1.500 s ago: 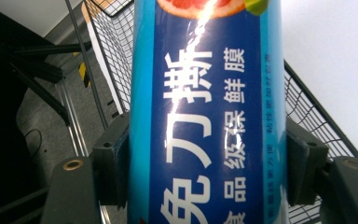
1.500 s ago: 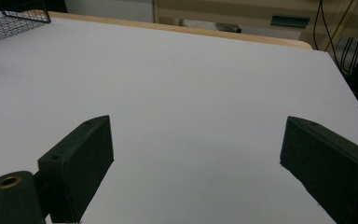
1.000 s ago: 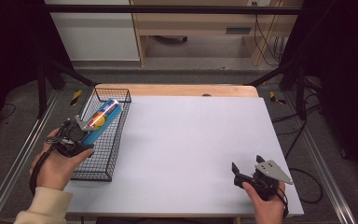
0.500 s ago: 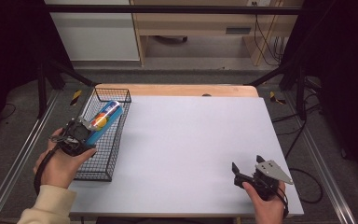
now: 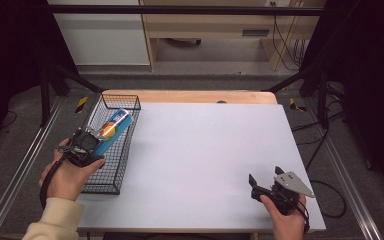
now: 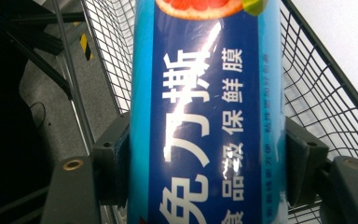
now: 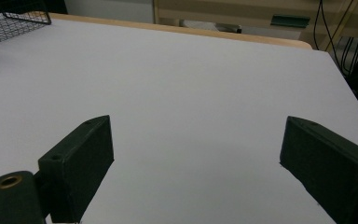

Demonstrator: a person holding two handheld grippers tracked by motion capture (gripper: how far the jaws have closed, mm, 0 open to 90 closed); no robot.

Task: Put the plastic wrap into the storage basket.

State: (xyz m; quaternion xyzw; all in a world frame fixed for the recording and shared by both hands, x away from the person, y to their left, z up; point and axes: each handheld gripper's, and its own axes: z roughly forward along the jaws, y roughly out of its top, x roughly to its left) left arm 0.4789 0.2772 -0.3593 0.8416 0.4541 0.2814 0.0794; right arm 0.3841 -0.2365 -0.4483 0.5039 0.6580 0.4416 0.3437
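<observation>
Clamping the blue box (image 6: 205,121), left hand-held gripper (image 5: 87,142); right hand-held gripper (image 5: 265,181) gapes empty.

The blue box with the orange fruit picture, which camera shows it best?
The left gripper view: the blue box is close up there, its white lettering readable, clamped between the left hand-held gripper jaws. The high view shows the box small, over the wire basket. The right gripper view looks across the white table at a basket corner.
</observation>
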